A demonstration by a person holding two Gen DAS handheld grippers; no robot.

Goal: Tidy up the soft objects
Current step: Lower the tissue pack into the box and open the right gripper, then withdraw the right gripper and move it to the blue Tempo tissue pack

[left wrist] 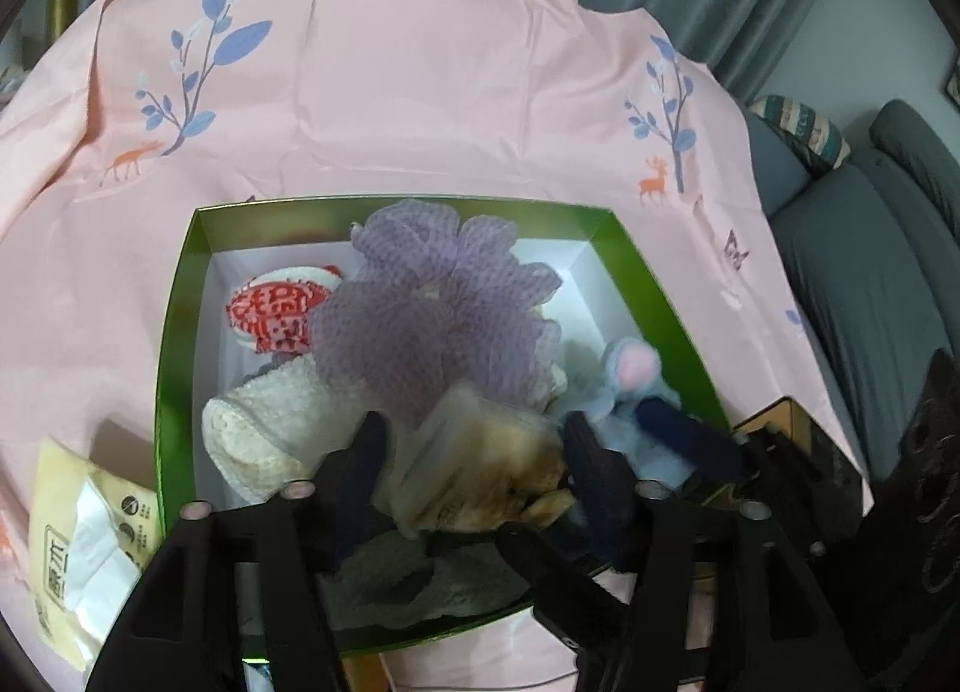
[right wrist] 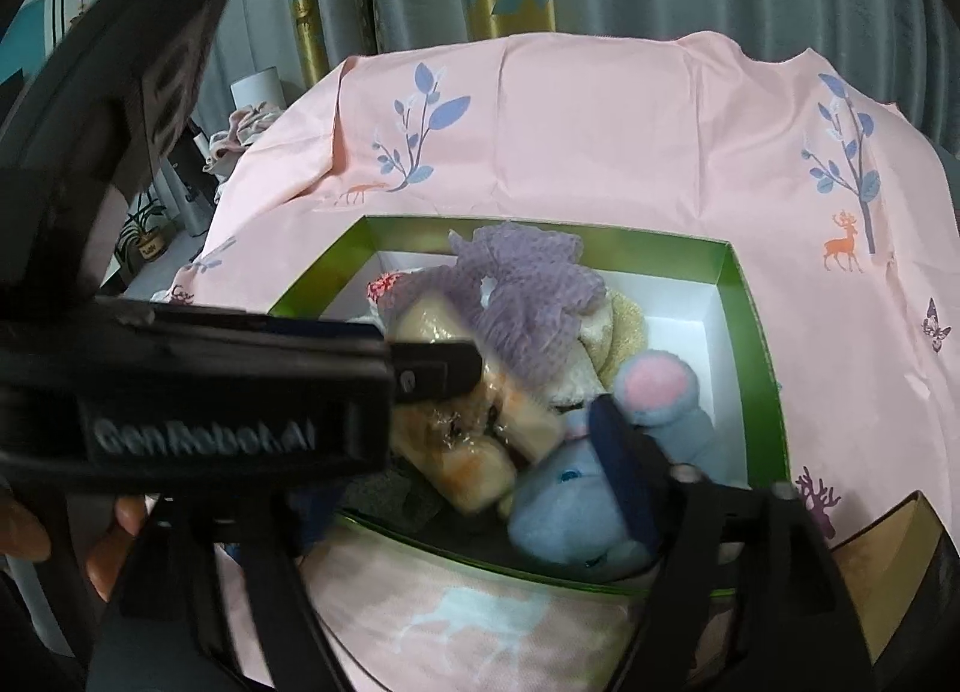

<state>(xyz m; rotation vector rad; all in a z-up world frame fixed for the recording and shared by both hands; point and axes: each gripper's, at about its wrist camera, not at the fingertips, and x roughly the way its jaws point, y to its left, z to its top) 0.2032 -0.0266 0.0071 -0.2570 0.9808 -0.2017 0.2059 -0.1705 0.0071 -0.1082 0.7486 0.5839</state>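
Both hand-held grippers — left (left wrist: 474, 446), right (right wrist: 522, 422) — are seen spread wide over the green box (left wrist: 180, 332); the wrapped bun (left wrist: 480, 464) inside could be dragged out if snagged.

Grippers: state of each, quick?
Left gripper: open around the wrapped bun, not gripping.
Right gripper: open by the blue plush toy.
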